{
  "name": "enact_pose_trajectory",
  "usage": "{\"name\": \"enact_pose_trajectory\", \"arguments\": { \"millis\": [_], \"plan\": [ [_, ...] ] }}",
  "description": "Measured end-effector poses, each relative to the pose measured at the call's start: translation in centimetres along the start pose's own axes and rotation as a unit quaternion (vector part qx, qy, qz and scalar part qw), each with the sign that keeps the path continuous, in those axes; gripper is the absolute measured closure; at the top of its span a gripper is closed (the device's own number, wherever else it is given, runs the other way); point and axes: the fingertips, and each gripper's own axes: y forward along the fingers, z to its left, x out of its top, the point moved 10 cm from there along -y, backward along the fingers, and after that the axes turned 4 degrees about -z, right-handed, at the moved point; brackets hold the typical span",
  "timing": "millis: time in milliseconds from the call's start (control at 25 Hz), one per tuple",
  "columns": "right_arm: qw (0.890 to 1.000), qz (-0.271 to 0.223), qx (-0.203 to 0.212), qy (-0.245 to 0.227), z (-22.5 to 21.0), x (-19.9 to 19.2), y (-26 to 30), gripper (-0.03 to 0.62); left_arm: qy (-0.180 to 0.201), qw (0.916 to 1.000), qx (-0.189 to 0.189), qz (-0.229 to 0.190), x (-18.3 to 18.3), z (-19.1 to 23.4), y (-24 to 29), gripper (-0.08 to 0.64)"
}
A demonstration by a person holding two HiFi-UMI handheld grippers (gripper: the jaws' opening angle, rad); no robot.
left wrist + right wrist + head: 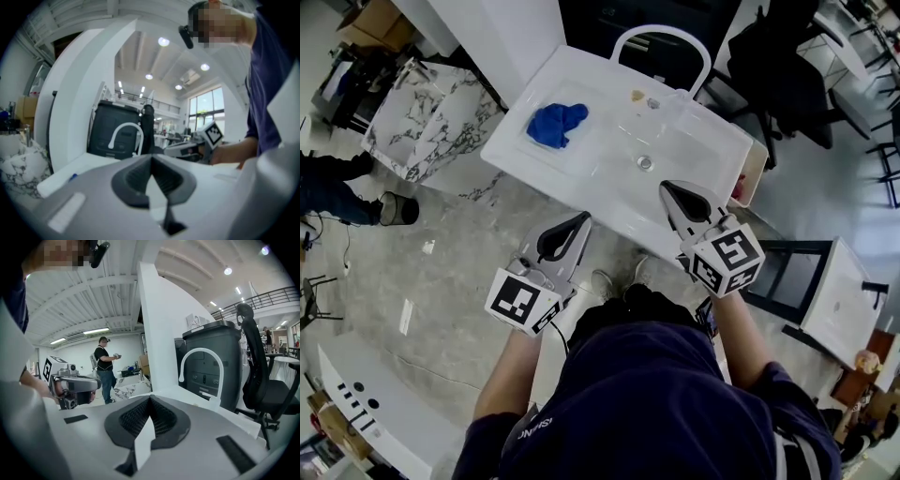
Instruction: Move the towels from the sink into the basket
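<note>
A crumpled blue towel point(558, 124) lies on the left part of the white sink point(609, 178), and a sliver of it point(72, 177) shows in the left gripper view. My left gripper point(582, 219) point(151, 164) hovers short of the sink's near edge, jaws shut and empty. The right gripper point(667, 189) point(150, 405) hangs over the near edge, right of the drain point(645, 163), also shut with nothing in it. Each gripper sees the other: the right gripper point(206, 140) and the left gripper point(70, 385). No basket is clearly in view.
A white arched faucet point(661, 42) point(125, 133) point(201, 366) rises at the sink's far side, with two small items point(643, 97) near it. A tan container point(754, 174) sits at the sink's right end. A marble block point(431, 117) stands left, black chairs point(787, 75) right. A person point(105, 369) stands in the background.
</note>
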Motion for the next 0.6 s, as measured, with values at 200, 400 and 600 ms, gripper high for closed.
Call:
{"name": "enact_pose_trajectory", "arguments": {
  "millis": [200, 400, 600],
  "plan": [
    [0.999, -0.002, 0.027, 0.017, -1.7, -0.2, -0.2, 0.585, 0.006, 0.9998, 0.019, 0.009, 0.5, -0.6, 1.5, 0.557],
    [0.997, 0.002, 0.078, 0.018, -2.8, -0.2, 0.1, 0.585, 0.015, 0.9984, 0.054, 0.012, 1.4, -1.0, 3.3, 0.557],
    [0.992, 0.002, 0.125, 0.008, -3.2, -0.3, 0.7, 0.584, 0.017, 0.9959, 0.088, 0.009, 1.5, -1.0, 4.2, 0.557]
  ]
}}
